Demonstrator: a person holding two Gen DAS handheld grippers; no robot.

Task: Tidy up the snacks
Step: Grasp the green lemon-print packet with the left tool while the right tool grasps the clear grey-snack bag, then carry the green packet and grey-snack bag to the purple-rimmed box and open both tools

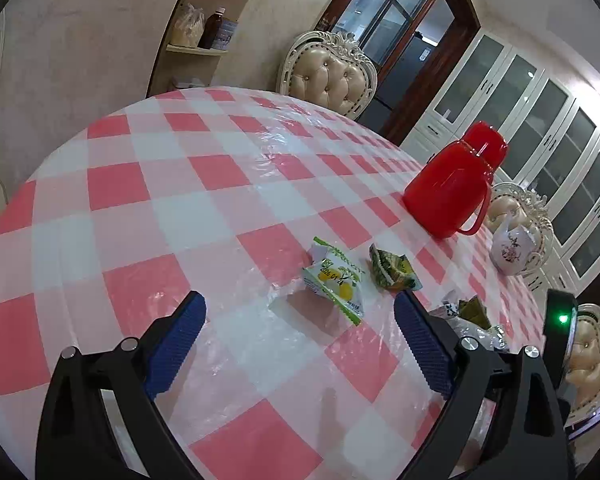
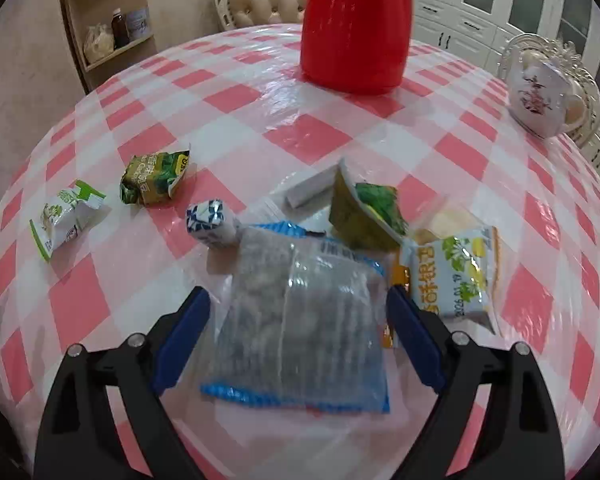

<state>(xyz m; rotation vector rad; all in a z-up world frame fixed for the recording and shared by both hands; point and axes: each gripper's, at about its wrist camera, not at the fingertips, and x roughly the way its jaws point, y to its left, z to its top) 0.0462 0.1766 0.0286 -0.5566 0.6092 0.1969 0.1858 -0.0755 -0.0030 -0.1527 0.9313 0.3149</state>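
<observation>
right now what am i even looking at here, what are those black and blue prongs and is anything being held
The prongs are two handheld grippers, one in each of a person's hands, each with a camera looking along its blue fingers. The left gripper is open above a white-and-yellow snack packet, with a green packet beside it. The right gripper is open too, its fingers either side of a clear blue-edged snack bag in a loose pile of snacks. Nothing is held. All of it lies on a pink checked tablecloth, along with a red thermos and a flowered teapot.
</observation>
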